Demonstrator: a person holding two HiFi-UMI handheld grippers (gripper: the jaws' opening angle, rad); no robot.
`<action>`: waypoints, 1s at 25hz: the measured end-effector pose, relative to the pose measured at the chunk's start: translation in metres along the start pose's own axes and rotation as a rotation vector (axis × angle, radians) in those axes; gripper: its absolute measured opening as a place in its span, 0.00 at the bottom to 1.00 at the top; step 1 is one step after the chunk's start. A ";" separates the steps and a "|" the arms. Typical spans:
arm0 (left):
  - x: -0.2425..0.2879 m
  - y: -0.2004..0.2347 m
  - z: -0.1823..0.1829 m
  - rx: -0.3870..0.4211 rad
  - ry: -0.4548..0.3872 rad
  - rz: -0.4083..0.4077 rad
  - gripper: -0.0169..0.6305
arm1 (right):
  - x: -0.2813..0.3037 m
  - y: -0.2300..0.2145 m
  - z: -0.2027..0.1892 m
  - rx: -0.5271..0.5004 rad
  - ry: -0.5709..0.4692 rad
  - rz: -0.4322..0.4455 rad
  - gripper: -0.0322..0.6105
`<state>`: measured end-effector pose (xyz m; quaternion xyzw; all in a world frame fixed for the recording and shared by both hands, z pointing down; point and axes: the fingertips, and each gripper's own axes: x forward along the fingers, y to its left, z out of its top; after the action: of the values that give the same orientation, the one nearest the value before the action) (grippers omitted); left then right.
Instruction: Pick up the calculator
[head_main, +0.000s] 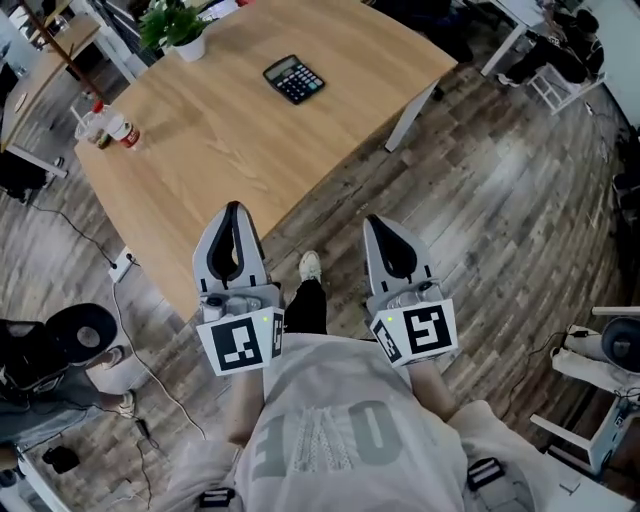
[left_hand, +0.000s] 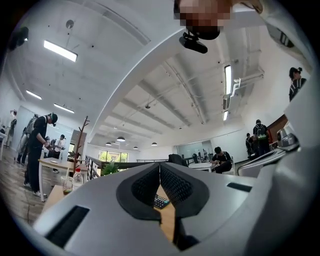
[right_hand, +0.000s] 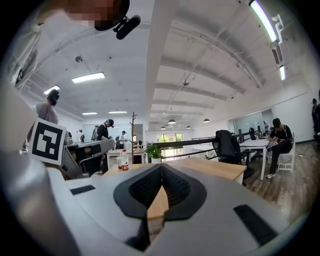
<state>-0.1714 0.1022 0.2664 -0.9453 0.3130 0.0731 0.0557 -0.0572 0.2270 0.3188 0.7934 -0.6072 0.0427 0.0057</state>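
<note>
The calculator (head_main: 294, 79) is seen lying flat near the far edge of the table (head_main: 200, 150), well apart from both grippers. The left gripper (head_main: 233, 212) and right gripper (head_main: 380, 225) are held by the near edge, each closed tight with nothing gripped.

The left gripper (head_main: 233, 210) and right gripper (head_main: 378, 222) are held out ahead of the body, side by side but apart, pointing forward and roughly level. Each has its jaws pressed together at the tips, with nothing between them.
</note>
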 end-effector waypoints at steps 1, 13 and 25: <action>0.023 0.004 0.003 0.002 -0.010 -0.005 0.04 | 0.017 -0.010 0.008 0.012 -0.017 -0.009 0.08; 0.174 0.030 0.002 -0.008 -0.032 -0.022 0.04 | 0.148 -0.073 0.052 0.047 -0.071 -0.013 0.08; 0.235 0.022 0.016 0.001 -0.069 -0.007 0.04 | 0.218 -0.086 0.077 -0.004 -0.104 0.127 0.08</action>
<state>0.0004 -0.0505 0.2085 -0.9433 0.3075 0.1051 0.0673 0.0869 0.0349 0.2621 0.7545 -0.6558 0.0007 -0.0270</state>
